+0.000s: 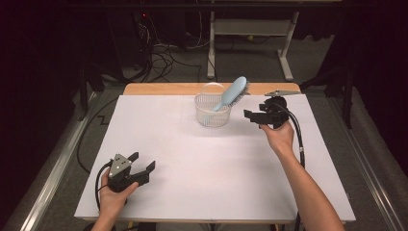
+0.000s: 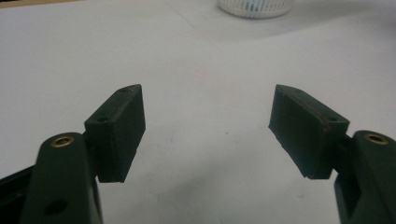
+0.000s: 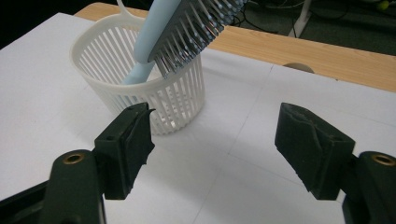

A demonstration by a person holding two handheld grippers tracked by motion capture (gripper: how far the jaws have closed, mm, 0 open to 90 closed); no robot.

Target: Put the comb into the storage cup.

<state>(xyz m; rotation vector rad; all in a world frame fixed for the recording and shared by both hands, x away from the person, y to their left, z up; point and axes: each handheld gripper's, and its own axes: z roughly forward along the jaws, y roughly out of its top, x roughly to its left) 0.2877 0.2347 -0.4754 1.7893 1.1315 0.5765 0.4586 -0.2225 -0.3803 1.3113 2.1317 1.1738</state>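
A light blue hairbrush (image 1: 232, 93) stands handle-down in a white slatted basket (image 1: 212, 115) at the back middle of the white table. Its bristled head (image 3: 196, 28) leans out over the basket rim (image 3: 88, 39) toward the right. My right gripper (image 1: 255, 115) hovers just right of the basket, open, with nothing between its jaws. In the right gripper view the basket stands close ahead on the left. My left gripper (image 1: 143, 166) rests near the front left of the table, open and holding nothing. The basket's base (image 2: 256, 7) shows far ahead in the left gripper view.
The white sheet (image 1: 192, 159) covers most of a wooden table whose bare edge (image 1: 159, 88) shows at the back. A small metal clip (image 1: 281, 92) lies on that edge behind the right gripper. Table legs and cables (image 1: 163, 53) stand on the floor beyond.
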